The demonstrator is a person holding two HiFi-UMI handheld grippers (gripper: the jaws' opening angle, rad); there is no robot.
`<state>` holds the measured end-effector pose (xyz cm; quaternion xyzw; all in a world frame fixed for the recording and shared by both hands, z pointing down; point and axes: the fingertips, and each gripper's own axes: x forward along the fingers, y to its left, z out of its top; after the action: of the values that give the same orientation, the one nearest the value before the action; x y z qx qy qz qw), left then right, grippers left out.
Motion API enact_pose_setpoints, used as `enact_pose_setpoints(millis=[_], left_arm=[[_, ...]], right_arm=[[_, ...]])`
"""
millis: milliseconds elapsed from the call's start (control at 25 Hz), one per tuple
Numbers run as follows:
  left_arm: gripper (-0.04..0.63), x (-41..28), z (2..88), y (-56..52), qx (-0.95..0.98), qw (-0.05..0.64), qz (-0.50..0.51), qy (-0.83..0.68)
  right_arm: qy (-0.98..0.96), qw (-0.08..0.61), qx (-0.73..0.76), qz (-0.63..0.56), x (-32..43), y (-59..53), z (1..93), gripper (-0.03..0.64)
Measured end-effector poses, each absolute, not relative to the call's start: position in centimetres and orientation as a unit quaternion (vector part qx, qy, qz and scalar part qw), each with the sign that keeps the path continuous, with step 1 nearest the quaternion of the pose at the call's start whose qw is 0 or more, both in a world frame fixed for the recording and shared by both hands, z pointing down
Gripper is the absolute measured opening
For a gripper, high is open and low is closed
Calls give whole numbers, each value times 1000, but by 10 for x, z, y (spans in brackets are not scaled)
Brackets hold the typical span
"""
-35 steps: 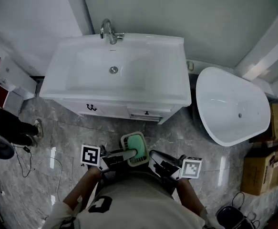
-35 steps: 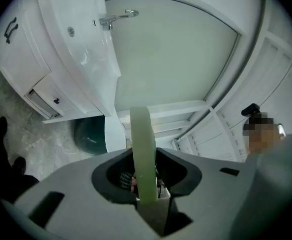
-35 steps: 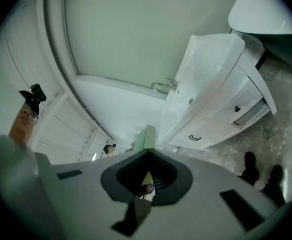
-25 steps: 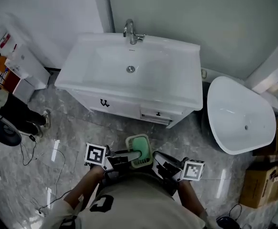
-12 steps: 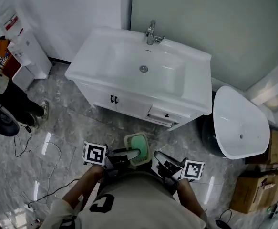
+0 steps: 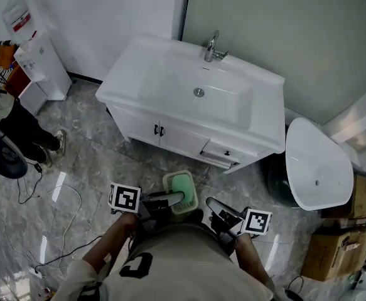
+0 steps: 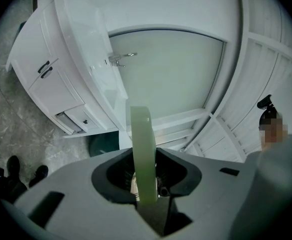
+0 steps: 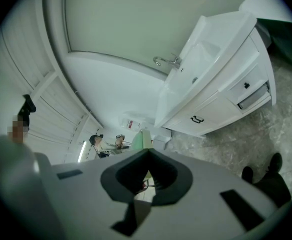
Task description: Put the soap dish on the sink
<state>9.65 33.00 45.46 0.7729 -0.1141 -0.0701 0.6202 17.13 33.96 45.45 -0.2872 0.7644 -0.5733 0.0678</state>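
The pale green soap dish (image 6: 181, 192) is held low in front of my body, over the marble floor. My left gripper (image 6: 165, 200) is shut on its near rim. In the left gripper view the dish (image 7: 141, 149) stands edge-on, pinched between the jaws of that gripper (image 7: 141, 184). The white sink (image 6: 164, 74) with its chrome faucet (image 6: 212, 47) stands ahead on a white cabinet, apart from the dish. My right gripper (image 6: 220, 213) hangs beside the dish to the right, its jaws together and nothing in them. The right gripper view shows the sink (image 8: 201, 64) from the side.
A white tub-shaped basin (image 6: 317, 165) stands to the right of the cabinet, with a dark bin (image 6: 275, 182) between them. Cardboard boxes (image 6: 333, 256) sit at the far right. A water dispenser (image 6: 35, 49), a person (image 6: 4, 127) and floor cables (image 6: 41, 199) are on the left.
The sink has shifted right in the head view and turned, and the water dispenser has come into sight at the left. The dish stays gripped in the left gripper.
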Motion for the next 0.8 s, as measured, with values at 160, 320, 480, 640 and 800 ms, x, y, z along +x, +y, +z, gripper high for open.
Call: enact_pose_setpoints(millis=[160,320,480,640,800], left_arm=[[129,78,452,324,774,616,-82,-121],[129,61,455,325,761,629,-88,-129],[129,52,455,322,774,614,-94,-127],[128,45,452,320,777,608,-103,-131],[127,36,449,319,778,604,-107,-136]], right_arm=[[773,52,-288,-563,157,339,452,9],[782,43,-282,-554,140,338,448,9],[787,28,-278,-551,127,338,448,9],[790,21,-275,-548,118,338,449,9],[797,5,-262,-544,106,340,447,9]])
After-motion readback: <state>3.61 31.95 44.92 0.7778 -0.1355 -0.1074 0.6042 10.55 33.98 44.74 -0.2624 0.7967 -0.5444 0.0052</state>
